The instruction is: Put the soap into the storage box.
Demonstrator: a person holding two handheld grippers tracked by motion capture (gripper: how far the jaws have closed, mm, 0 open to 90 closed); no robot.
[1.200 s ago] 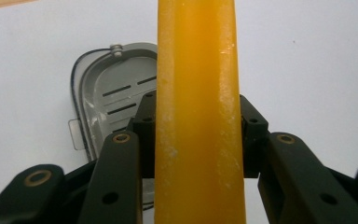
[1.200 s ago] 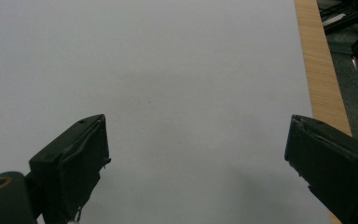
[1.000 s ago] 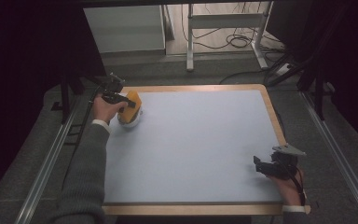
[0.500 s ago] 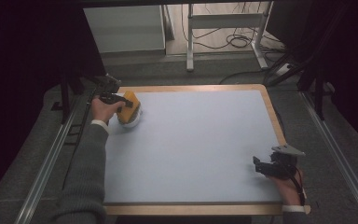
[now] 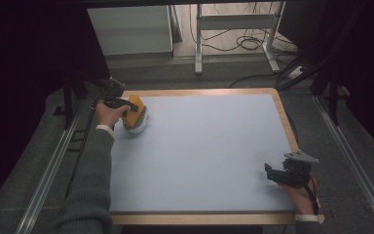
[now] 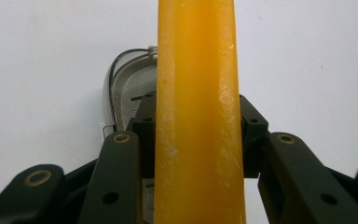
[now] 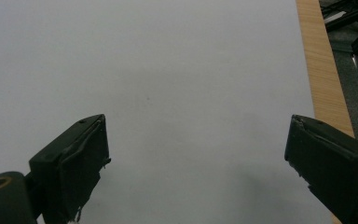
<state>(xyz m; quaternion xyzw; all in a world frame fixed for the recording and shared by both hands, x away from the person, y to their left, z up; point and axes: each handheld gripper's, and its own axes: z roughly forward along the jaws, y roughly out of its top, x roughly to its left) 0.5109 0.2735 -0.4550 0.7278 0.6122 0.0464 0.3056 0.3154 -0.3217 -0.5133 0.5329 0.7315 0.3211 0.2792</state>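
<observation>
At the table's far left corner my left gripper (image 5: 125, 106) is shut on a flat yellow-orange piece (image 5: 133, 111), held on edge and tilted over a white rounded container (image 5: 137, 126). In the left gripper view the yellow-orange piece (image 6: 196, 112) stands edge-on between the black jaws of the left gripper (image 6: 196, 123). The white container (image 6: 123, 88), with a dark line along its rim, lies behind and below it. My right gripper (image 5: 271, 173) rests near the front right edge, open. In its own view the right gripper (image 7: 196, 154) has nothing between its wide-apart jaws.
The pale blue tabletop (image 5: 204, 151) has a wooden border (image 5: 286, 122), also seen as the wooden border (image 7: 324, 79) in the right gripper view. Metal rails run along both sides of the table. Beyond the far edge stand a grey cabinet (image 5: 131, 29) and a metal frame with floor cables (image 5: 243, 44).
The yellow-orange piece has tipped up from lying flat on the white container to standing more on edge in the left gripper. The right gripper has stayed put.
</observation>
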